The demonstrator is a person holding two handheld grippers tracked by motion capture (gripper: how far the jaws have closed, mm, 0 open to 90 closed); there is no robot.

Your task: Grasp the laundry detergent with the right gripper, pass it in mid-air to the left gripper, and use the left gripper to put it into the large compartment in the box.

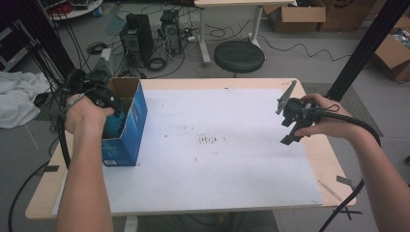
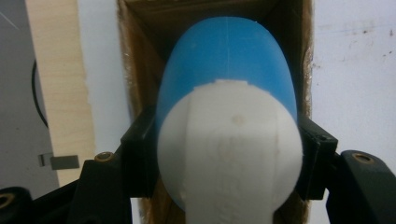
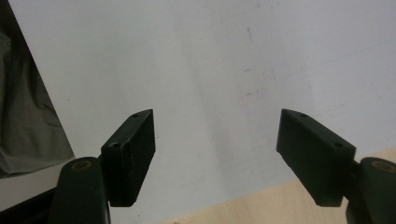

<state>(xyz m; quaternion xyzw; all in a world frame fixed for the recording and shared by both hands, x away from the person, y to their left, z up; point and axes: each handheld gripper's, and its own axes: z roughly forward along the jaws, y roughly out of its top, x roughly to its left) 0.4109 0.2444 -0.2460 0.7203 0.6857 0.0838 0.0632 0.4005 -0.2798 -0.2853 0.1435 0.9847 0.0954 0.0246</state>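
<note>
My left gripper (image 2: 227, 163) pinches a blue-and-white plastic bottle (image 2: 227, 107) by the sides of its white end, holding it in the open mouth of the blue cardboard box (image 1: 129, 126) at the table's left. I judge the bottle smooth, rounded and slippery, light and fairly stiff; the grip sits best across that broad white part. The box is thin card with raw brown inner walls, liable to tip. My right gripper (image 3: 217, 158), jaws spread and empty, hovers over the matte white table sheet (image 1: 232, 159).
</note>
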